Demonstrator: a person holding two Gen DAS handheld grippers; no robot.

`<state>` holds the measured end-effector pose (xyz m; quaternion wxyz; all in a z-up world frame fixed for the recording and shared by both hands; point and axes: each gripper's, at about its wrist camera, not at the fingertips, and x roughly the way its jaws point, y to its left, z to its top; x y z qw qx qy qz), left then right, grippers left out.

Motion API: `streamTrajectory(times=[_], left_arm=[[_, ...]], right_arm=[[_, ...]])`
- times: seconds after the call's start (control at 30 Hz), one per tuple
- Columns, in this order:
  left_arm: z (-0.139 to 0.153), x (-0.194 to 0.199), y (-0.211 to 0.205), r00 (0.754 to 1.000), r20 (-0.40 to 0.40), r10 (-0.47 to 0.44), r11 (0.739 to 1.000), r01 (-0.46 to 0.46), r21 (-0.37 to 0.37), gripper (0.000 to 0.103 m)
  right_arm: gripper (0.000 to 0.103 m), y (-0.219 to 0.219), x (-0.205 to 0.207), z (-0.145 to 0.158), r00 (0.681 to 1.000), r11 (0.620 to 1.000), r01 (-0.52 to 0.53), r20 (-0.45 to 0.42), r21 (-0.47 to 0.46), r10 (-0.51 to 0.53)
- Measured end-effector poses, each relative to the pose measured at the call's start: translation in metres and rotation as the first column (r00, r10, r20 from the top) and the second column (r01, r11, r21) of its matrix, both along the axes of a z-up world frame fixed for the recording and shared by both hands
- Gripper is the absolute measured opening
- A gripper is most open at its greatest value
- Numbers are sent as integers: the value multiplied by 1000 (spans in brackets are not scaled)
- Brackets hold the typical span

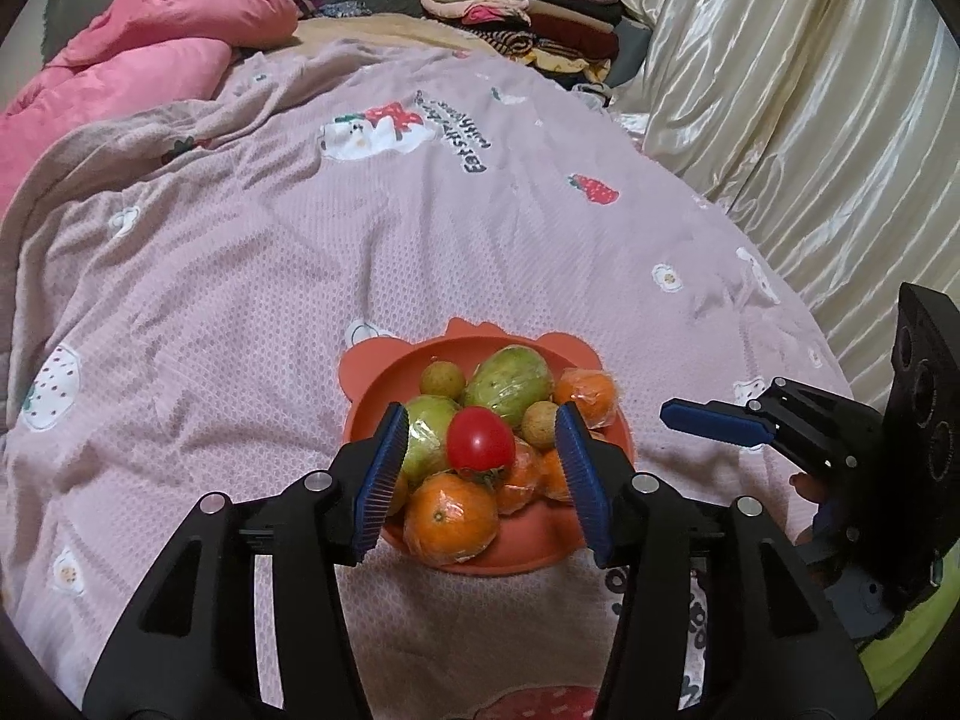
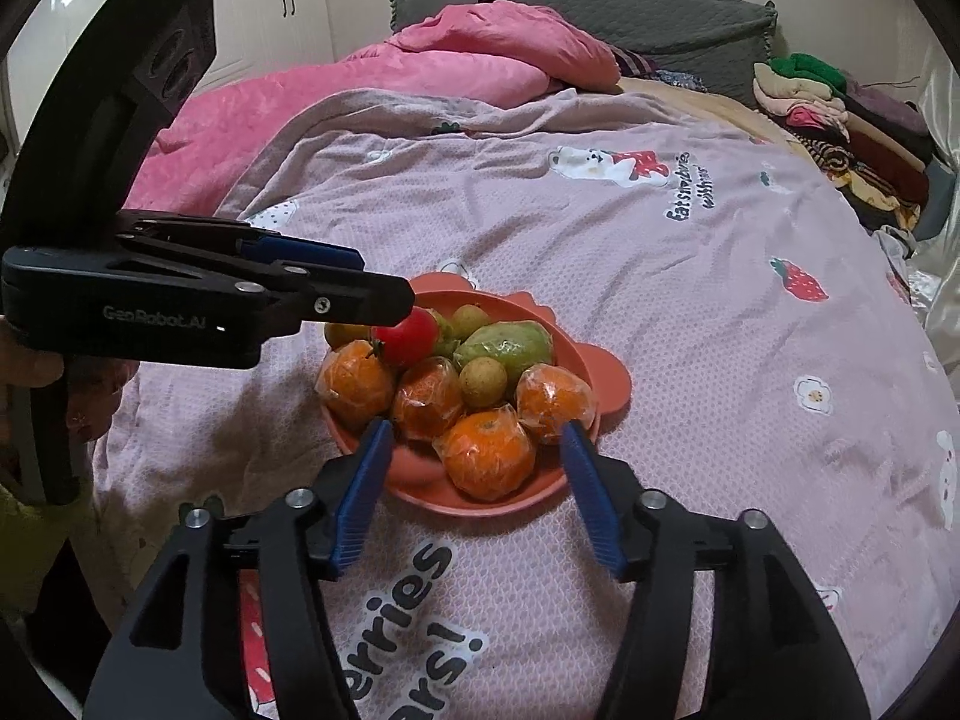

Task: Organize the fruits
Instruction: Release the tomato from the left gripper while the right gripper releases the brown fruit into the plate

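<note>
A salmon bear-shaped plate (image 1: 369,372) (image 2: 609,375) lies on the bedspread. It is piled with a red tomato (image 1: 480,438) (image 2: 411,333), several film-wrapped oranges (image 1: 450,516) (image 2: 489,456), two green wrapped fruits (image 1: 516,384) (image 2: 510,345) and small yellow-green round ones (image 1: 441,381) (image 2: 483,381). My left gripper (image 1: 481,414) (image 2: 384,282) is open over the pile, the tomato between its blue pads (image 1: 384,468) and touching neither. My right gripper (image 2: 475,427) (image 1: 678,414) is open at the plate's near edge, its pads either side of the front orange without pressing it.
The bedspread (image 1: 300,270) is pinkish with strawberry prints. A pink quilt (image 1: 150,48) (image 2: 390,78) is bunched at the far left. Folded clothes (image 1: 528,12) (image 2: 840,114) are stacked at the far end. A shiny cream curtain (image 1: 780,90) runs along the right.
</note>
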<state>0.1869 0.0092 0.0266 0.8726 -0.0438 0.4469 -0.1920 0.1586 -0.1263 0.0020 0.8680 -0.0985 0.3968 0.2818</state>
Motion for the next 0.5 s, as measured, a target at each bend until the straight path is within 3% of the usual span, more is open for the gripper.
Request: streamTrajectory(times=[0.23, 0.5], left_arm=[[12, -12, 3, 999, 38, 11, 1000, -10, -8, 59], [23, -26, 4, 997, 74, 23, 1000, -21, -17, 67]], right_arm=[[76, -3, -7, 11, 1000, 1000, 15, 10, 1, -15], [84, -11, -17, 27, 998, 999, 43, 47, -3, -43]])
